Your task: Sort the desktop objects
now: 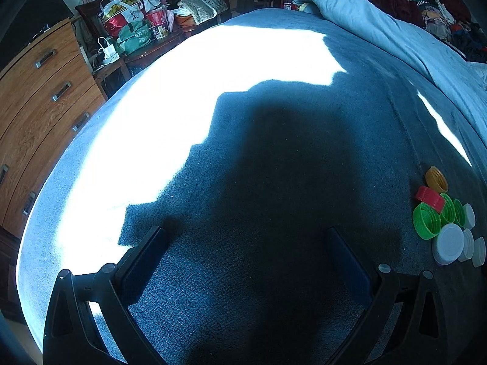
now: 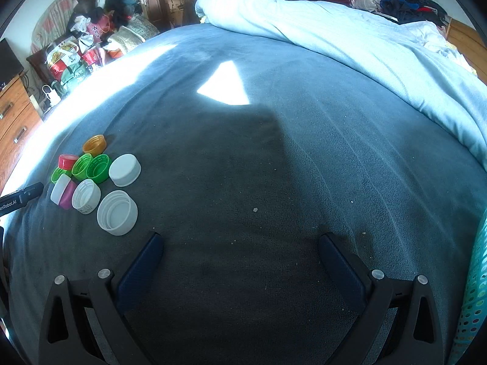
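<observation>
A cluster of bottle caps lies on the blue-grey bed cover. In the right wrist view it sits at the left: an orange cap (image 2: 94,144), a red cap (image 2: 67,161), green caps (image 2: 98,168), several white caps (image 2: 117,212) and a pink-and-white one (image 2: 63,195). In the left wrist view the same cluster is at the far right, with the red cap (image 1: 430,198), a green cap (image 1: 426,220) and a white cap (image 1: 449,244). My left gripper (image 1: 245,234) is open over bare cover, left of the caps. My right gripper (image 2: 240,240) is open, right of the caps, holding nothing.
A pale blue duvet (image 2: 350,39) is rolled along the far right of the bed. A teal perforated basket (image 2: 474,289) shows at the right edge. A wooden drawer chest (image 1: 39,103) and cluttered bags (image 1: 131,21) stand beyond the bed's left side. Strong sunlight (image 1: 170,103) washes out part of the cover.
</observation>
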The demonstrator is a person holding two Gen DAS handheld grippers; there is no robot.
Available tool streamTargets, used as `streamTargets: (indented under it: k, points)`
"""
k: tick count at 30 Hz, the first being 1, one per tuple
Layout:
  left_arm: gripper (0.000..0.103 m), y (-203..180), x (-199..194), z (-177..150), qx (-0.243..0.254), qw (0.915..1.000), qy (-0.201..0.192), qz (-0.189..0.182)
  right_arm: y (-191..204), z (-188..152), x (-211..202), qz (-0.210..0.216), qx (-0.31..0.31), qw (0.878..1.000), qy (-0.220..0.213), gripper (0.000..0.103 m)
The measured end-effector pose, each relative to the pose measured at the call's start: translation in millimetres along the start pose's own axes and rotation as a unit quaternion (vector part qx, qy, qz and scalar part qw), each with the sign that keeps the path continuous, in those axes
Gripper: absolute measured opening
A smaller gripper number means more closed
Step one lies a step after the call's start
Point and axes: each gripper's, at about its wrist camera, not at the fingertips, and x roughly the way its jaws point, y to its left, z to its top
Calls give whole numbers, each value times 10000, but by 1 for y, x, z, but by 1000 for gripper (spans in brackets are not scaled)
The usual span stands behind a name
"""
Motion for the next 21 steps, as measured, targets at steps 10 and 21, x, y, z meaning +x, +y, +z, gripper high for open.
streamTargets:
  k: [10,21]
  points:
    - [102,1,0,0,-1,10000,1,-2,0,0,0,-1,-1,10000,-2,103]
    - [102,2,1,0,0,10000,3,-4,0,0,0,-1,-1,10000,-3,103]
